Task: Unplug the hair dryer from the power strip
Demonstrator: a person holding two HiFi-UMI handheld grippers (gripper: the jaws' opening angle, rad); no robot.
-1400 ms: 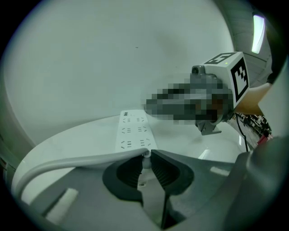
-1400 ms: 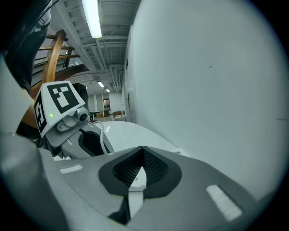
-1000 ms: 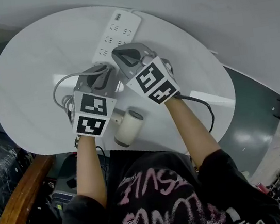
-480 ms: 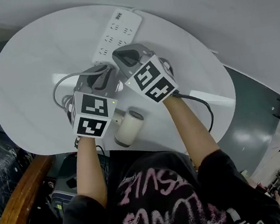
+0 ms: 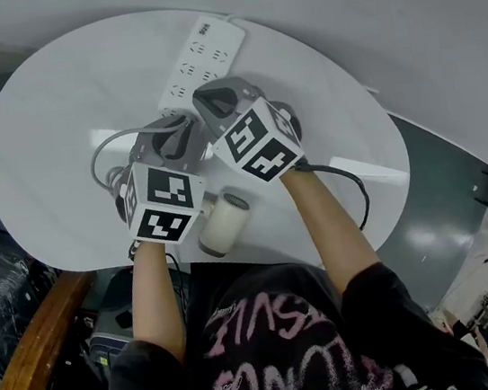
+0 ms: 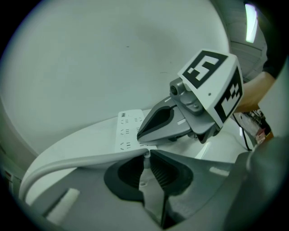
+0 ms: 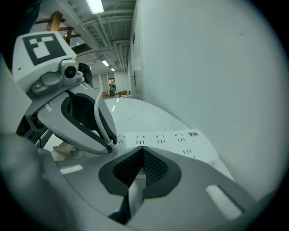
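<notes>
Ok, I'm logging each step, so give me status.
Left gripper shut on the cord at the near end of the power strip. Right gripper shut, empty, alongside. Unplugged or not, can't tell. Hair dryer lies clear, nearer the person.

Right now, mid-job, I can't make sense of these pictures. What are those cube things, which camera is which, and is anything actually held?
There is no robot arm here. A person holds a two-jaw gripper in each hand, and the marker cubes are part of those grippers. The head view comes from a camera on the person's head, looking down on a round white table. On it lie a white power strip and the hair dryer. The two gripper views each look along one gripper's own jaws. The left gripper is closed on a grey cord right beside the strip. The right gripper is closed on nothing, with its tips at the strip's near edge.
</notes>
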